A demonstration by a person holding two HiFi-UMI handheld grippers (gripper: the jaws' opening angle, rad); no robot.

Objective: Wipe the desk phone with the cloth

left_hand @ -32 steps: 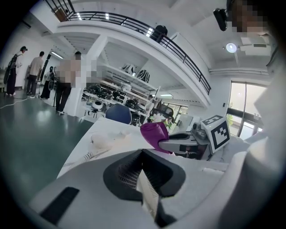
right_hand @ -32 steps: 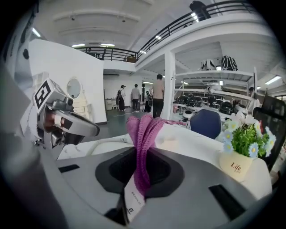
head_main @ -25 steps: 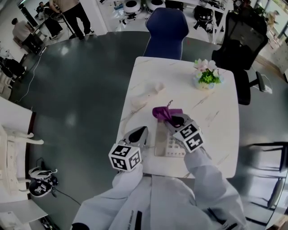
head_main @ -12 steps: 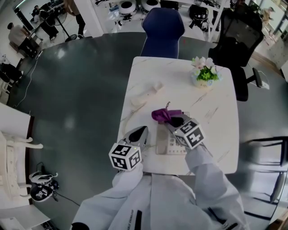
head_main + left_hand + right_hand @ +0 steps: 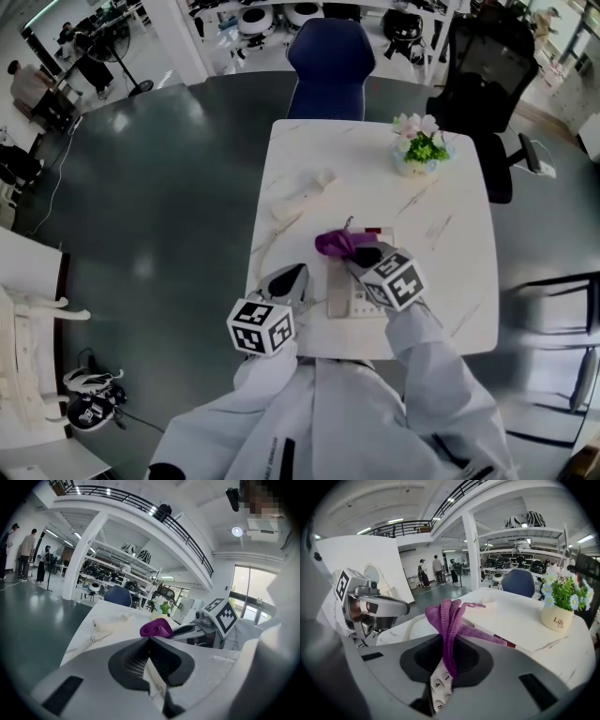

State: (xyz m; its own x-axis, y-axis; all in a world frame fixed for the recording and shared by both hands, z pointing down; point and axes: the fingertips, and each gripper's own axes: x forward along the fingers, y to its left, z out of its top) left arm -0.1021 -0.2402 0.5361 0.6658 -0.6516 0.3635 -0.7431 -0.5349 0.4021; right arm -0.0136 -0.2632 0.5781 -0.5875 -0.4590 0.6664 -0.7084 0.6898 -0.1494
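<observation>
A crumpled purple cloth (image 5: pixel 449 616) is being pinched by the right gripper (image 5: pixel 448 644) over a white keypad desk phone (image 5: pixel 438 686); the left gripper (image 5: pixel 150 640) is being held closed

One cloth (image 5: pixel 337 243), one desk phone (image 5: pixel 342 298), one handset (image 5: pixel 302 195), one flower pot (image 5: pixel 415 150), one blue chair (image 5: pixel 328 56), one black chair (image 5: pixel 487 66)

Head view looks steeply down; both low gripper views share the cloth (image 5: pixel 450 616)

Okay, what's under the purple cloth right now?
The desk phone: number keys show just below the purple cloth, which the right gripper pinches. The phone surface beneath the cloth itself is covered.
</observation>
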